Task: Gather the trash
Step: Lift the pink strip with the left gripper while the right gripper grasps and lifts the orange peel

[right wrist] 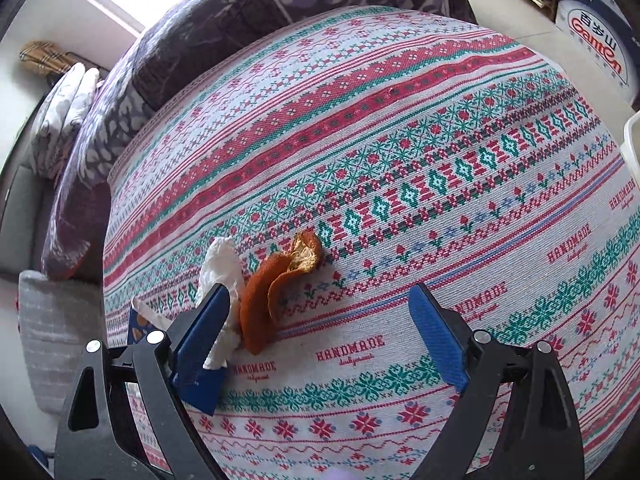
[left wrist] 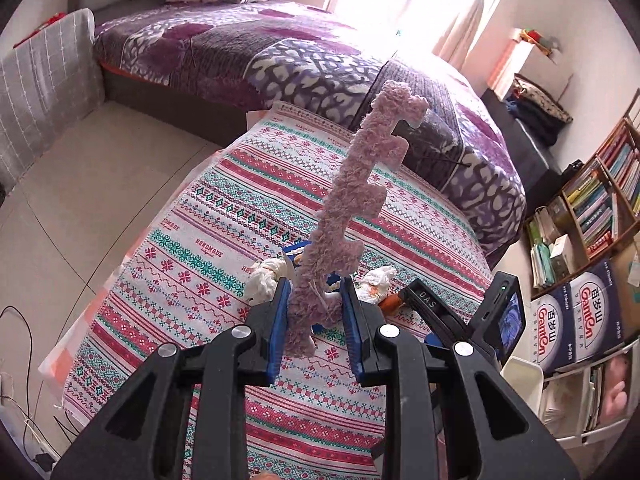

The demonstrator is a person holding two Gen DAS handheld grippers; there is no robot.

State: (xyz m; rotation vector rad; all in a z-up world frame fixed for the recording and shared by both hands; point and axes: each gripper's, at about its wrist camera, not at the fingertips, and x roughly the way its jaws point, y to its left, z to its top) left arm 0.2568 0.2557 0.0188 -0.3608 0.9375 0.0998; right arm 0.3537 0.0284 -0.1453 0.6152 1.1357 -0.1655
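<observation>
Left gripper point(left wrist: 314, 300): pinching the lower end of a fuzzy pink strip point(left wrist: 360, 196) — strip sticks up, lifted off the patterned cloth point(left wrist: 192, 240).
On cloth, left wrist view: crumpled tissue point(left wrist: 264, 276) left of the fingers, another tissue point(left wrist: 378, 282) to the right.
Right gripper point(right wrist: 320, 312): fingers spread wide, nothing pinched — low over the cloth.
Orange peel point(right wrist: 276, 280): on the cloth between the fingers, near the left one, touching a white tissue point(right wrist: 220, 268).

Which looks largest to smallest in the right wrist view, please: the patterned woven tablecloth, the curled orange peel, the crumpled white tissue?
1. Patterned woven tablecloth, by far the largest.
2. Curled orange peel and crumpled white tissue: too alike to rank, since the right gripper, open, hides part of the tissue.
</observation>
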